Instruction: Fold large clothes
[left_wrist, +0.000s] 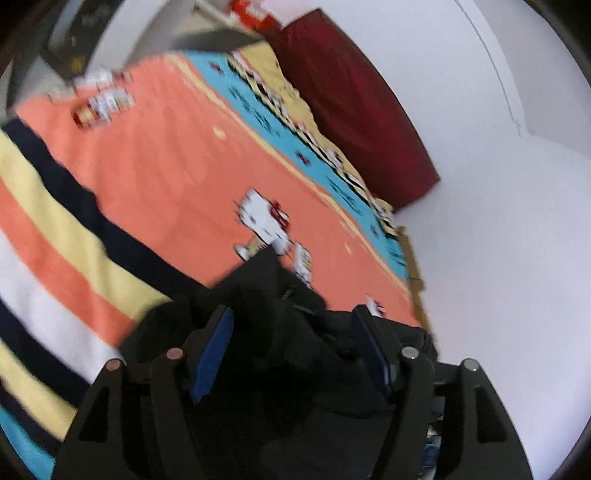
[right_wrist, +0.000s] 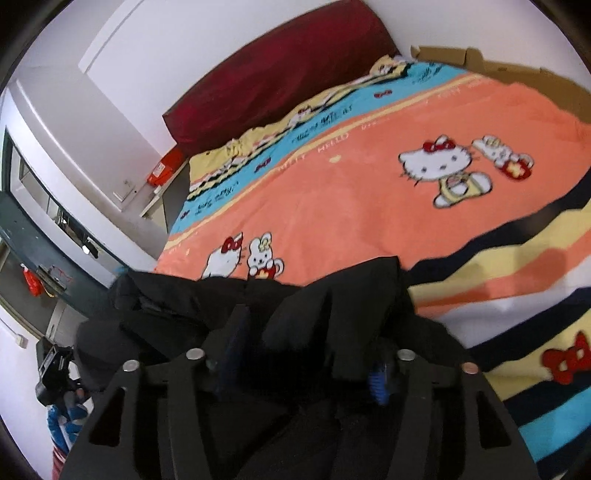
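A large black garment (left_wrist: 273, 295) lies bunched at the near edge of the bed, over the orange cartoon blanket (left_wrist: 159, 177). My left gripper (left_wrist: 291, 328) hangs over it with its blue-padded jaws wide apart and cloth heaped between them. The garment (right_wrist: 332, 306) fills the lower part of the right wrist view too. My right gripper (right_wrist: 306, 343) stands over it with jaws apart, and black cloth covers much of the gap and the right pad, so its grip is unclear.
A dark red headboard cushion (left_wrist: 354, 99) leans on the white wall (left_wrist: 498, 240). A cardboard box (right_wrist: 517, 70) sits at the bed's far side. An orange box (right_wrist: 164, 170) and a dark door (right_wrist: 33, 236) stand left of the bed.
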